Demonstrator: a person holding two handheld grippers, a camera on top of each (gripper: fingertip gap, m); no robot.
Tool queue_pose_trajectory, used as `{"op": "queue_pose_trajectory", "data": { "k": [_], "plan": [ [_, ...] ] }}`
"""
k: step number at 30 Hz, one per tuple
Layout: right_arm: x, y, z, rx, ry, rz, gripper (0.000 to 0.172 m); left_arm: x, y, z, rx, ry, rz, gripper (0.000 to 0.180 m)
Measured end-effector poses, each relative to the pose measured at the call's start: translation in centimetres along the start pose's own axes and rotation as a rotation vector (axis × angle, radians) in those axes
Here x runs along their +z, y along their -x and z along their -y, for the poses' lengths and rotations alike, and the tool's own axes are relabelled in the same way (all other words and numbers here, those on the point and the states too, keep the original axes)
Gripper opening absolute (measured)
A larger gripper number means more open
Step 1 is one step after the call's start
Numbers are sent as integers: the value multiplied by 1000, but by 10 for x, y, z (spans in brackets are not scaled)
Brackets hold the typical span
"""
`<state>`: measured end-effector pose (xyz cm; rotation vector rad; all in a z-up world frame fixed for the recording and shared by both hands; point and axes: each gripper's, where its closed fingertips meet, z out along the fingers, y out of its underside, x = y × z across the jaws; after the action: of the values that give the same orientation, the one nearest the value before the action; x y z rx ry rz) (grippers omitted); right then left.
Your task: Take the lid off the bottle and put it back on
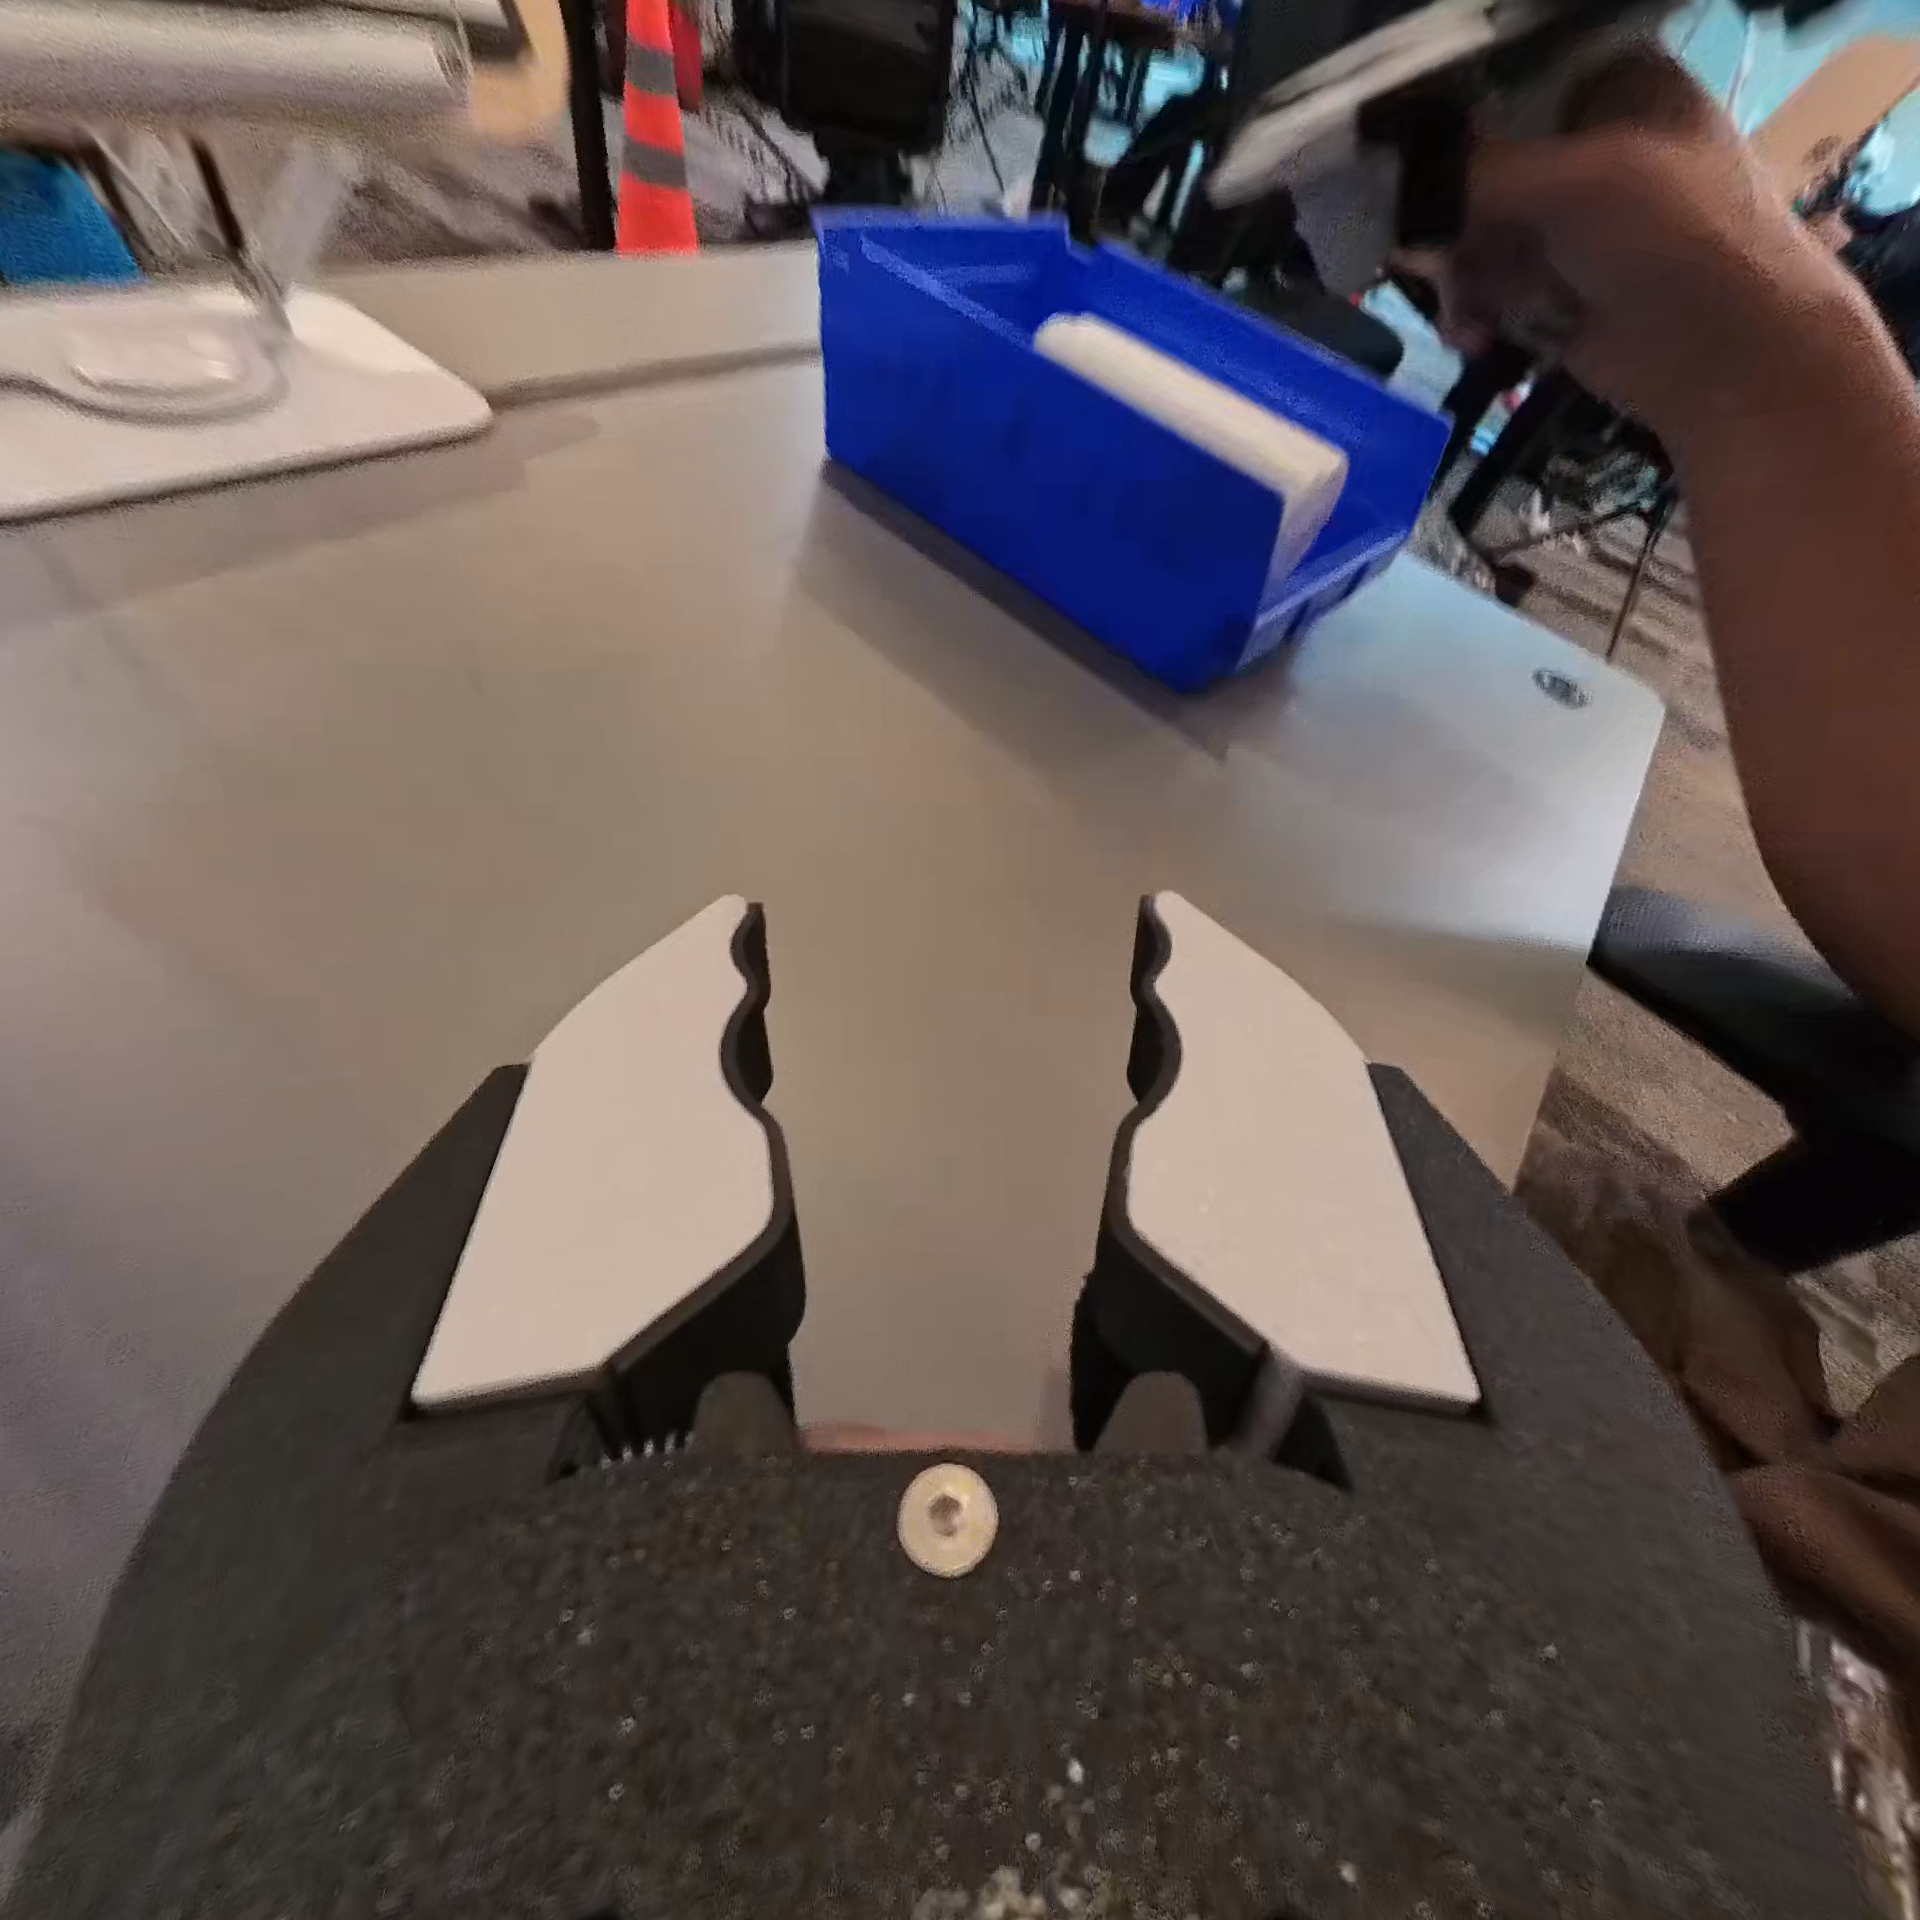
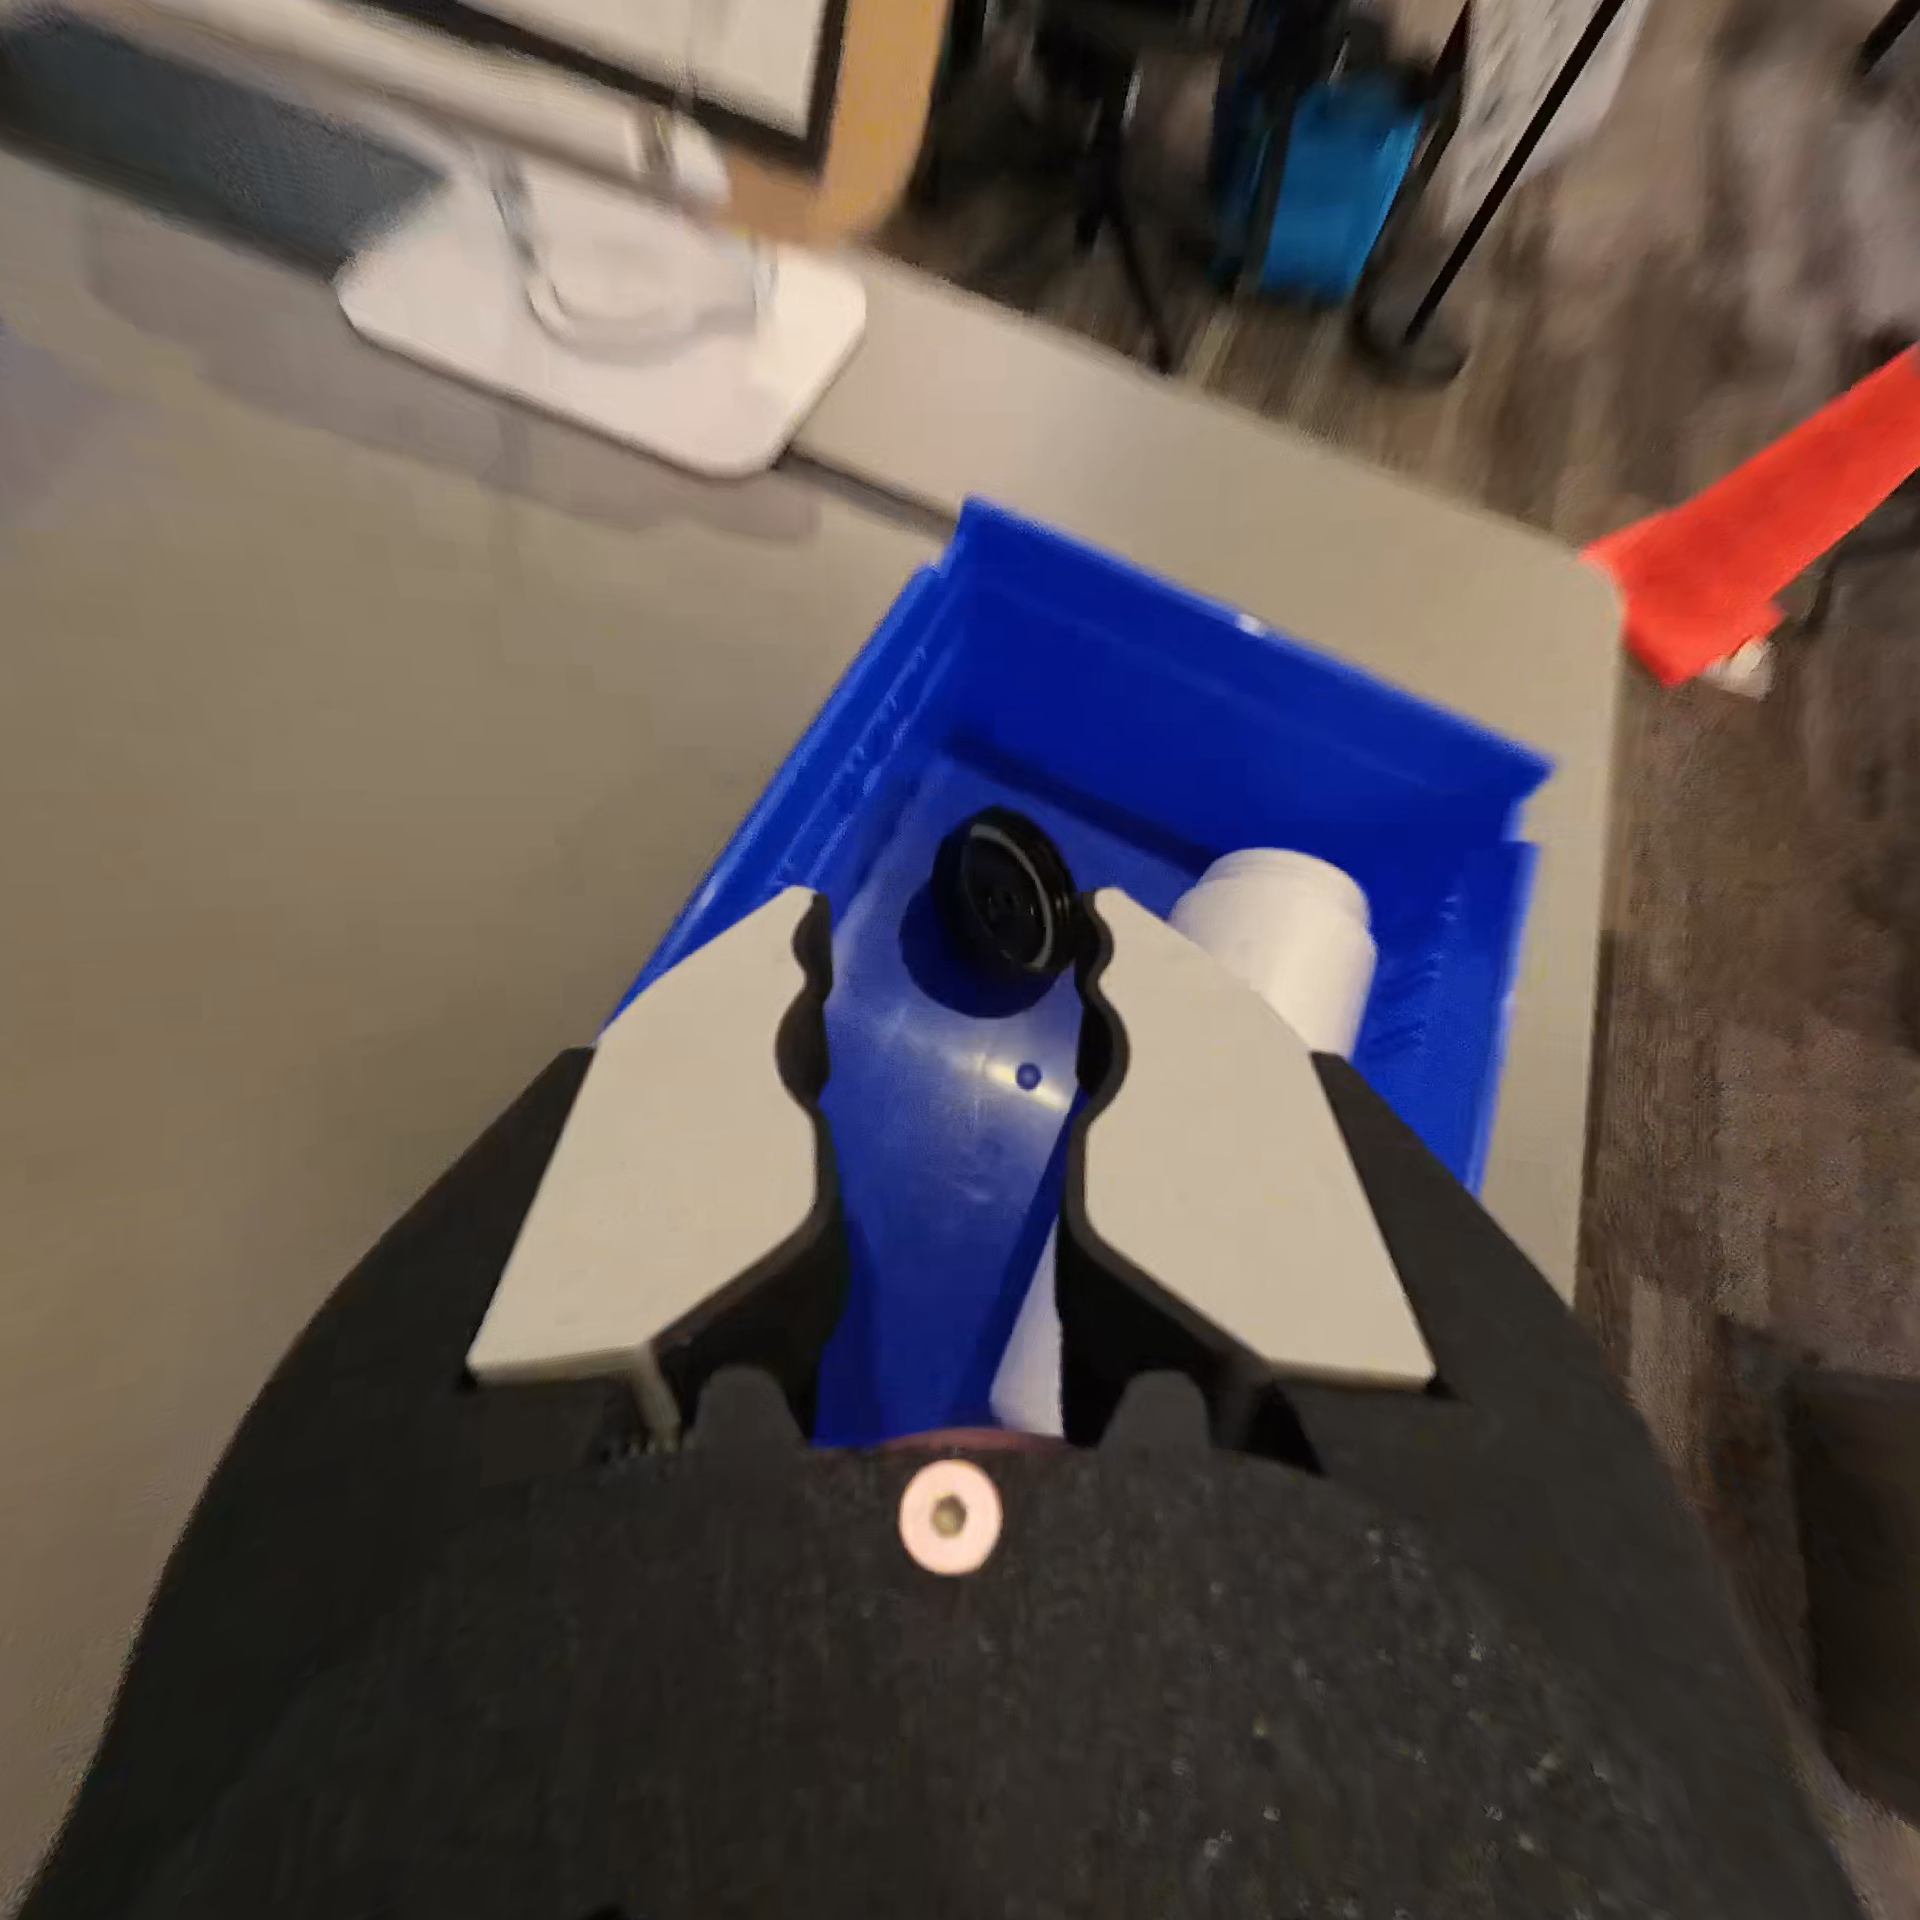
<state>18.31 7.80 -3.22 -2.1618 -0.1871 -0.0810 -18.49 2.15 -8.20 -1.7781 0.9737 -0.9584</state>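
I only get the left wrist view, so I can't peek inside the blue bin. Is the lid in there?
Observer: Yes. The right wrist view shows a black lid inside the blue bin, left of the white bottle.
Operator: Is the bottle's top open?
Observer: Yes. It lies on its side and its neck is bare, with no lid on it.
Operator: Is the right tool holding anything?
Observer: No. The right tool is open above the bin and grips nothing; the lid is down in the bin.
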Motion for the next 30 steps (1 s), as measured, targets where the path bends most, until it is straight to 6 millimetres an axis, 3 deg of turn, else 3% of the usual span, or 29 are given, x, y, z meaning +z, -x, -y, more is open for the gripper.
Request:
{"op": "queue_pose_trajectory", "data": {
  "k": [1,3,7,10,14,17,21,27,30],
  "plan": [
    [-20,5,2,13,-68,-3,45,-9,2,8,13,-23,35,66],
    [-46,20,-15,63,-127,3,45,-31,15,14,50,-47,165,66],
    [-62,64,-84,154,-186,50,46,-89,61,-5,52,-48,510,66],
    [-59,68,-124,168,-186,-23,53,-130,94,-37,26,-12,726,65],
    [-65,58,-141,206,-244,-103,52,-167,115,-68,-57,-30,889,64],
    [-72,54,-136,250,-290,-85,49,-168,115,-71,-108,-21,864,66],
    [-72,46,-138,228,-295,-110,48,-165,116,-85,-27,89,917,68],
    [-76,42,-136,227,-315,-123,45,-150,107,-89,-46,100,854,67],
    [-77,35,-138,244,-322,-140,45,-138,103,-84,30,121,853,67]
  ]
}}
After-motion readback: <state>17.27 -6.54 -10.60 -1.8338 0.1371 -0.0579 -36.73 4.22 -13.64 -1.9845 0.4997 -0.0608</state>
